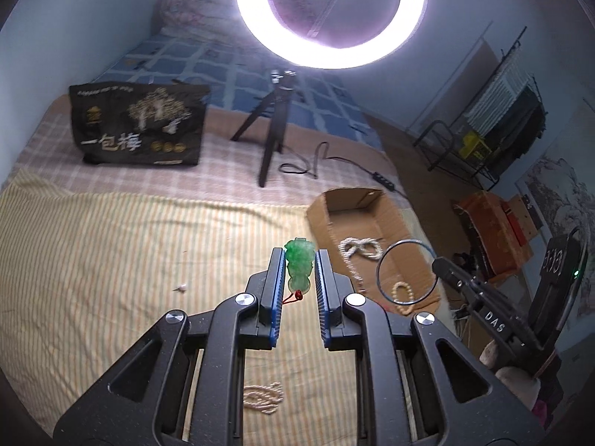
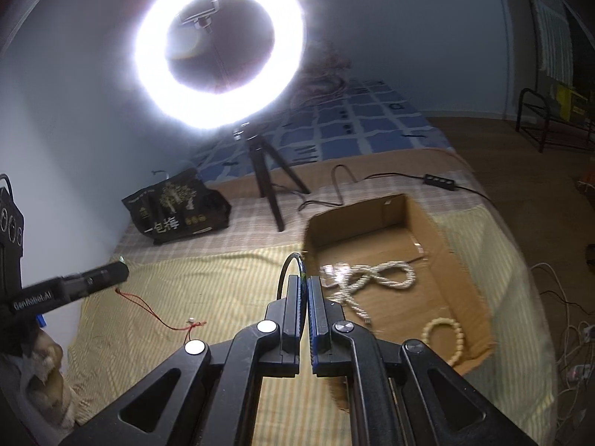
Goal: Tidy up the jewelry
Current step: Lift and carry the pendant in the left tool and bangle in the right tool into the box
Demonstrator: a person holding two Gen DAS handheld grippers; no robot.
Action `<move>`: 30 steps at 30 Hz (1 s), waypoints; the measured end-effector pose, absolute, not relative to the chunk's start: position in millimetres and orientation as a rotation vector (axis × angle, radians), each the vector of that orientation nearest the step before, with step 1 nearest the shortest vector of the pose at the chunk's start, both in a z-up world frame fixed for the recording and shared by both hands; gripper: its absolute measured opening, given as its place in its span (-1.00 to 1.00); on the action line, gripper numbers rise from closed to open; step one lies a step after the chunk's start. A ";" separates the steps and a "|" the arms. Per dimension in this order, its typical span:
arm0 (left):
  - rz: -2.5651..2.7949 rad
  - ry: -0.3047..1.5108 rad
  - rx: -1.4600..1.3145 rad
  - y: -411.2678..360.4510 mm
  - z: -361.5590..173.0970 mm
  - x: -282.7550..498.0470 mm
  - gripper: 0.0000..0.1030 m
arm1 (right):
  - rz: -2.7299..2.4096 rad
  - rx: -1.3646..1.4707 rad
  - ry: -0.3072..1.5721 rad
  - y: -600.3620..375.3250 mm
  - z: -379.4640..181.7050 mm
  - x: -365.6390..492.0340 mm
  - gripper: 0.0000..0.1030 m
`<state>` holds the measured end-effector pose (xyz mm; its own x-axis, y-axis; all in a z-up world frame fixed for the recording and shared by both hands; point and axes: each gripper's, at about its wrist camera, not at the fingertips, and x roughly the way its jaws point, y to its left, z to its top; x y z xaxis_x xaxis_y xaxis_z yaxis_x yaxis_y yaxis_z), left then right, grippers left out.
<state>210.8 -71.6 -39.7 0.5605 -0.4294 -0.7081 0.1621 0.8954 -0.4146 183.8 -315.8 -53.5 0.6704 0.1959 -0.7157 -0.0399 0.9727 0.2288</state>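
My left gripper (image 1: 300, 256) is shut on a green carved pendant (image 1: 298, 273), held above the striped sheet with a red cord (image 1: 293, 297) at its lower end. My right gripper (image 2: 305, 278) is shut on a thin dark bangle (image 2: 287, 269), just left of the cardboard box (image 2: 420, 219). In the left wrist view the bangle (image 1: 379, 260) hangs from the right gripper (image 1: 442, 265) over the box's near end (image 1: 327, 208). Inside the box lie a white pearl necklace (image 2: 386, 275) and a cream bead bracelet (image 2: 455, 338). Another bead strand (image 1: 262, 397) lies on the sheet under my left gripper.
A lit ring light on a black tripod (image 2: 271, 182) stands behind the box, its cable and switch (image 2: 440, 182) trailing right. A black snack bag (image 1: 141, 126) stands at the back left. The bed edge drops to the floor right of the box. A small white bit (image 1: 182, 288) lies on the sheet.
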 end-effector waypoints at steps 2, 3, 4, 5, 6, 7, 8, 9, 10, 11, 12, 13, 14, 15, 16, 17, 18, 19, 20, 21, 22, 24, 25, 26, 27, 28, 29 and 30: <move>-0.371 0.904 -0.313 -80.6 -34.5 211.3 -0.72 | 0.114 0.203 0.821 -327.7 -51.5 179.5 -0.99; -0.382 0.900 -0.310 -86.2 -31.4 211.8 -0.72 | 0.105 0.205 0.819 -333.3 -50.6 177.5 -0.99; -0.390 0.897 -0.308 -90.8 -28.8 212.2 -0.72 | 0.098 0.207 0.817 -338.4 -49.9 175.8 -0.99; -0.398 0.892 -0.306 -95.7 -26.1 213.0 -0.72 | 0.090 0.209 0.816 -343.3 -49.1 174.1 -0.99; -0.406 0.888 -0.301 -101.7 -23.1 214.3 -0.72 | 0.081 0.211 0.815 -348.6 -48.8 172.4 -0.99; -0.411 0.885 -0.299 -105.6 -21.2 215.1 -0.72 | 0.073 0.213 0.815 -353.3 -48.9 171.1 -0.99; -0.419 0.881 -0.294 -112.2 -18.2 216.5 -0.72 | 0.067 0.216 0.817 -357.8 -49.2 170.2 -0.99; -0.428 0.878 -0.286 -119.3 -15.0 218.1 -0.72 | 0.062 0.218 0.818 -362.3 -49.7 169.1 -0.99; -0.433 0.875 -0.281 -123.5 -13.1 219.1 -0.72 | 0.057 0.219 0.820 -366.1 -50.0 168.2 -0.99; -0.441 0.869 -0.270 -130.9 -9.7 220.6 -0.72 | 0.052 0.218 0.823 -369.6 -50.9 167.4 -0.99; -0.446 0.866 -0.263 -136.7 -7.1 222.3 -0.72 | 0.047 0.217 0.827 -373.8 -52.3 166.7 -0.99; -0.452 0.861 -0.253 -144.0 -4.1 224.0 -0.72 | 0.043 0.216 0.830 -377.8 -53.6 166.1 -0.99; -0.460 0.859 -0.244 -151.7 -1.4 226.2 -0.72 | 0.040 0.216 0.834 -380.6 -54.9 165.9 -0.99; -0.467 0.856 -0.236 -159.1 0.6 228.3 -0.72 | 0.035 0.217 0.838 -383.7 -56.3 166.0 -0.99; -0.471 0.855 -0.231 -164.2 1.8 229.3 -0.72 | 0.032 0.218 0.841 -386.6 -57.5 166.3 -0.99; -0.478 0.854 -0.225 -171.6 2.9 231.1 -0.72 | 0.030 0.218 0.845 -389.2 -59.0 166.5 -0.99; -0.483 0.854 -0.222 -177.0 3.2 232.1 -0.72 | 0.028 0.218 0.848 -391.6 -60.7 166.9 -0.99; -0.489 0.856 -0.221 -184.2 3.0 234.1 -0.72 | 0.027 0.216 0.853 -393.8 -62.2 166.9 -0.99; -0.496 0.859 -0.220 -189.6 2.2 235.8 -0.72 | 0.026 0.213 0.857 -395.3 -63.8 166.6 -0.99; -0.502 0.864 -0.218 -196.1 0.7 237.6 -0.72 | 0.025 0.210 0.862 -397.0 -65.5 166.3 -0.99; -0.506 0.867 -0.215 -201.8 -1.1 238.8 -0.72 | 0.024 0.208 0.866 -398.9 -67.1 166.5 -0.99; -0.515 0.876 -0.209 -212.5 -5.5 241.9 -0.72 | 0.021 0.205 0.873 -402.1 -70.7 165.8 -0.99; -0.518 0.880 -0.208 -216.0 -7.0 243.1 -0.72 | 0.019 0.203 0.877 -403.6 -72.3 166.0 -0.99; -0.521 0.886 -0.206 -221.2 -9.8 244.9 -0.72 | 0.015 0.203 0.881 -405.5 -74.2 165.9 -0.99; -0.522 0.890 -0.204 -225.6 -11.9 246.5 -0.72 | 0.012 0.204 0.884 -406.9 -75.9 165.9 -0.99; -0.522 0.895 -0.201 -230.1 -13.8 247.5 -0.72 | 0.010 0.206 0.888 -408.9 -77.9 166.0 -0.99; -0.523 0.900 -0.199 -234.5 -16.5 249.0 -0.72 | 0.008 0.207 0.892 -409.1 -79.0 165.6 -0.99; -0.523 0.906 -0.198 -238.4 -19.2 250.6 -0.72 | 0.006 0.208 0.896 -410.2 -80.8 166.3 -0.99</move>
